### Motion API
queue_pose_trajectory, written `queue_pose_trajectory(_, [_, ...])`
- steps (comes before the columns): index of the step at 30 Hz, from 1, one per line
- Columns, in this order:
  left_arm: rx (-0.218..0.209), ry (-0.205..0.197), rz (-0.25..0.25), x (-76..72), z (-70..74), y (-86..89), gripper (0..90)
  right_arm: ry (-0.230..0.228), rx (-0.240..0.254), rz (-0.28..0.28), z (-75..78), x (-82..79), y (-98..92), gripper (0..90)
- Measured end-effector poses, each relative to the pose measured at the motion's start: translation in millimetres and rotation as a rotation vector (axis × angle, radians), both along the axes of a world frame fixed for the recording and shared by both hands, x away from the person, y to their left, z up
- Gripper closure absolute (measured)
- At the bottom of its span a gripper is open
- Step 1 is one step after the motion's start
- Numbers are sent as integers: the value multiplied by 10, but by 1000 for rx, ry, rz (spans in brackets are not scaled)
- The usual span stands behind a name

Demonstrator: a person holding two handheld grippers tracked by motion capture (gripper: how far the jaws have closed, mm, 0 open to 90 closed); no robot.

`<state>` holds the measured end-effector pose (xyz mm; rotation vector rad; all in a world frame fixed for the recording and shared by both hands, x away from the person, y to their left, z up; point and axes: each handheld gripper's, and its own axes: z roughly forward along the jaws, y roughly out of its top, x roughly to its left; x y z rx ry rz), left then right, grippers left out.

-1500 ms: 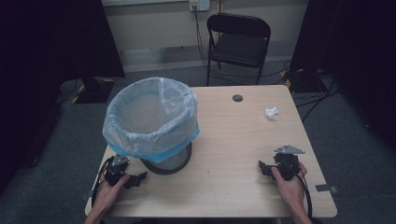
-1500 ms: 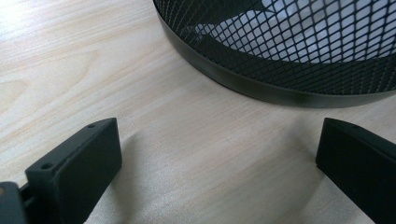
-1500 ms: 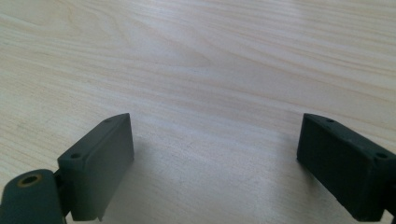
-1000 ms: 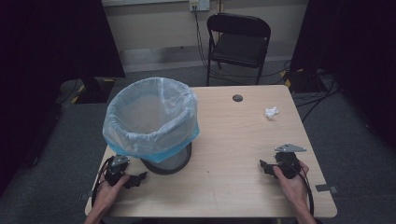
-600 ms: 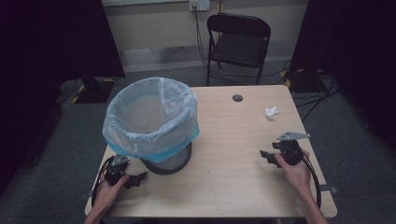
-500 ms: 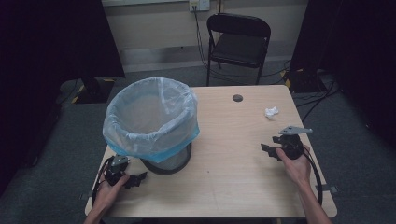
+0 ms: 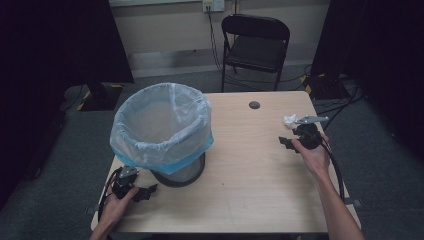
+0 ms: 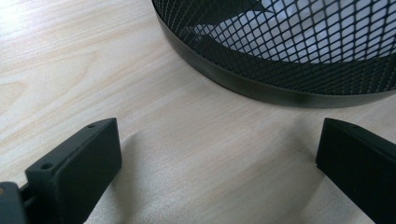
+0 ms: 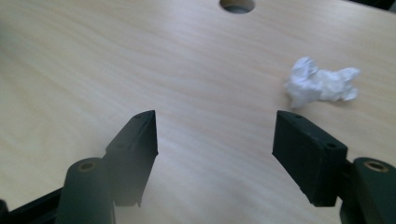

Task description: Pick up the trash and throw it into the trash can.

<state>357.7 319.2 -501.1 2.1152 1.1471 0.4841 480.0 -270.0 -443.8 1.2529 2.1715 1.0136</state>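
Note:
A crumpled white paper ball (image 7: 289,120) (image 9: 320,85) lies near the table's right edge. My right gripper (image 7: 288,142) (image 9: 215,144) hovers open just short of it, the ball ahead and to the right of its jaws. A black mesh bin (image 7: 178,172) (image 8: 289,51) lined with a blue-white plastic bag (image 7: 162,125) stands on the table's left half. My left gripper (image 7: 145,192) (image 8: 215,163) rests open on the wood right in front of the bin's base, nothing between its jaws.
The wooden table (image 7: 250,190) has a round cable hole (image 7: 254,105) (image 9: 237,4) at the back. A black folding chair (image 7: 255,40) stands behind the table. Dark curtains hang at both sides, and cables lie on the floor at the right.
My right gripper has moved forward and away from the table's front edge, coming close to the paper ball. The left gripper has stayed put by the bin.

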Motion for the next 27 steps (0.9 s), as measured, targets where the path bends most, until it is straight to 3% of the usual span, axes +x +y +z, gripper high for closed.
queue_pose_trajectory(2, [-13,1,6,-1,-5,-7,0,34,7,6,-28,86,-21,273])
queue_pose_trajectory(5, [-14,2,5,-1,-5,-8,0,27,-23,-2,-52,231,-9,275])
queue_pose_trajectory(7, [-14,2,4,0,-5,-7,0,59,-25,0,-64,328,-24,265])
queue_pose_trajectory(14, [-8,4,-1,0,-2,-3,0,12,-49,-52,-125,575,-78,282])
queue_pose_trajectory(16, [-14,2,5,0,-5,-8,0,53,-39,-57,-193,659,-122,257])
queue_pose_trajectory(18, [-14,2,4,0,-5,-7,0,28,-25,-86,-261,749,-154,287])
queue_pose_trajectory(23, [-14,2,5,-1,-5,-8,0,31,-10,-107,-351,826,-191,319])
queue_pose_trajectory(27, [-13,2,4,0,-5,-7,0,29,-9,-108,-429,876,-195,431])
